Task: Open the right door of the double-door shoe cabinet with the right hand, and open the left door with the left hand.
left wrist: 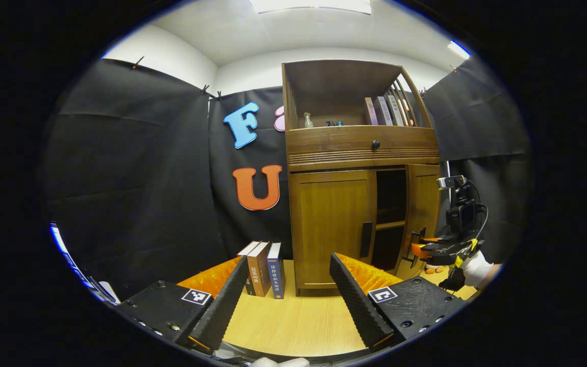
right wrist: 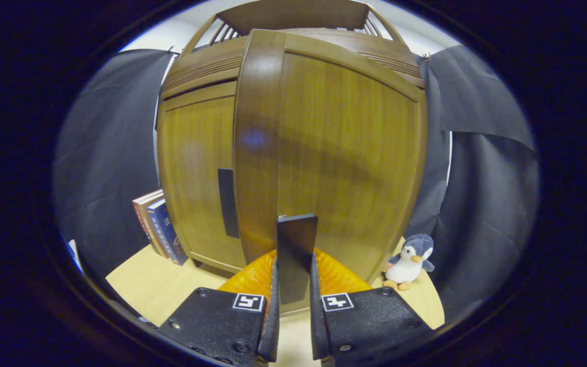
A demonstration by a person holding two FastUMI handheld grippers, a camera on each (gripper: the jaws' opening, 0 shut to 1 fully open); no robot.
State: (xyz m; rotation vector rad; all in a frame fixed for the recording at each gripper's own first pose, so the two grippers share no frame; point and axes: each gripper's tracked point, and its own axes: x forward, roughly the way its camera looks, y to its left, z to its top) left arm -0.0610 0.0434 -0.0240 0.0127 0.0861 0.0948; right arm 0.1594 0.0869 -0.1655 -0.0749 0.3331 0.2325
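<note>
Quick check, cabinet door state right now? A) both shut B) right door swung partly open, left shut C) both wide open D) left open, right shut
B: in the left gripper view the right door stands ajar, showing dark shelves, with the right gripper at its handle, while the left door sits flush and shut.

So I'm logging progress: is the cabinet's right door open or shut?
Partly open. In the left gripper view the right door stands swung out, baring dark shelves beside the shut left door. The right gripper clamps its handle.
</note>
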